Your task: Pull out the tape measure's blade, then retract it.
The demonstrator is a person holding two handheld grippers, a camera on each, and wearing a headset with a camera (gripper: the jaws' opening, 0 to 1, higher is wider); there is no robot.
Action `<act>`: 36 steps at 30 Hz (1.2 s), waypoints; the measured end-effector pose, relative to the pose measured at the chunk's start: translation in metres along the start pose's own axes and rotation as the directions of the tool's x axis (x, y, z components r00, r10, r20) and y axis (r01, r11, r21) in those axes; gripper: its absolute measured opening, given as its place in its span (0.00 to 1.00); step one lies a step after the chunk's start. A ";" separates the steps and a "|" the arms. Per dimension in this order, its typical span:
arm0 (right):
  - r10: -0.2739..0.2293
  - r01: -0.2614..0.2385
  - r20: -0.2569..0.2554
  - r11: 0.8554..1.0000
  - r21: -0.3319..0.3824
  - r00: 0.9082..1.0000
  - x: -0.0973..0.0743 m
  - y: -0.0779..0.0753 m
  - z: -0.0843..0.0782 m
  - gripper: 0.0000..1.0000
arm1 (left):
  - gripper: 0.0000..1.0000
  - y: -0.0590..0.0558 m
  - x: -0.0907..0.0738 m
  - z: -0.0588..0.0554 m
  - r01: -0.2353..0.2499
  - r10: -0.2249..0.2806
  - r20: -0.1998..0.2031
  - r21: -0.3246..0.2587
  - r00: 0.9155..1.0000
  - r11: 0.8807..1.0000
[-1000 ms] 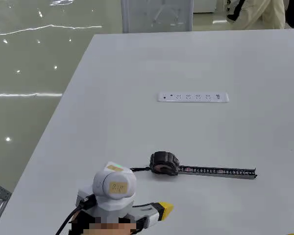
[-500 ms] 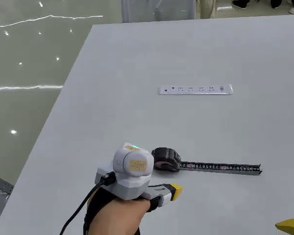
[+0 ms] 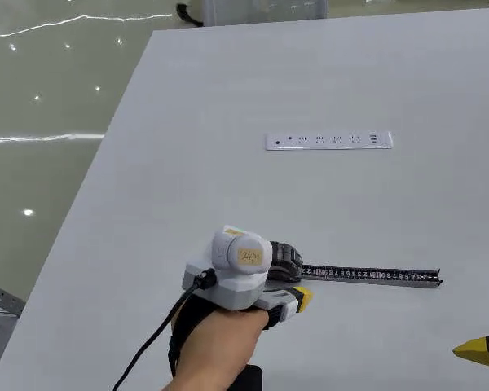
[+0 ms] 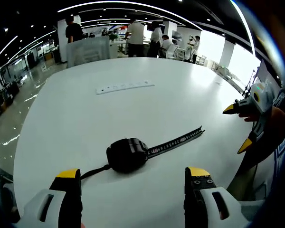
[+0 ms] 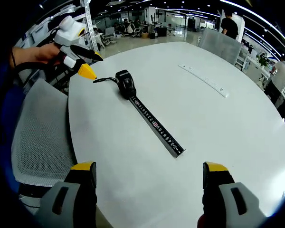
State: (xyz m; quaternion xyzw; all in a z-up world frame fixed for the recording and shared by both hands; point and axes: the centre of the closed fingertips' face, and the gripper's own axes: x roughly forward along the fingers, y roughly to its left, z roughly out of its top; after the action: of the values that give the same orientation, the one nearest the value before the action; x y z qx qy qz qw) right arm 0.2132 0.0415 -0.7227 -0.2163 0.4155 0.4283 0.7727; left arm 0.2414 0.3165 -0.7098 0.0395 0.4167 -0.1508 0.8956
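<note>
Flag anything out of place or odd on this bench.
Only the tape measure: its blade lies pulled out flat on the table, with nothing holding it. The power strip sits straight. Nothing looks spilled or damaged.

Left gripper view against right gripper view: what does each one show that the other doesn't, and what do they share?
Left gripper view adds a group of people standing beyond the table. Right gripper view adds a mesh chair beside the table. Both show the tape measure's case with its blade pulled out, the power strip, and the left tongs and right tongs, each open.
</note>
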 end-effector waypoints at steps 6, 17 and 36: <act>0.028 -0.030 -0.032 0.998 -0.048 0.999 0.012 -0.012 0.002 0.88 | 0.86 0.004 0.015 0.001 -0.020 0.020 0.002 -0.042 1.000 0.999; 0.080 -0.093 -0.094 0.984 -0.149 0.992 0.036 -0.031 0.002 0.85 | 0.85 0.007 0.040 0.007 -0.051 0.052 0.014 -0.099 0.999 0.994; 0.140 -0.184 -0.168 0.941 -0.286 0.976 0.066 -0.051 -0.005 0.71 | 0.81 0.018 0.077 0.002 -0.134 0.136 -0.005 -0.181 0.991 0.974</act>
State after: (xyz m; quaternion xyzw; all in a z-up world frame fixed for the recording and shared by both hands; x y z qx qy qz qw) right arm 0.2730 0.0422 -0.7810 -0.3265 0.4173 0.5316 0.6608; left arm 0.2946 0.3152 -0.7679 -0.0145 0.4218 -0.0512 0.9051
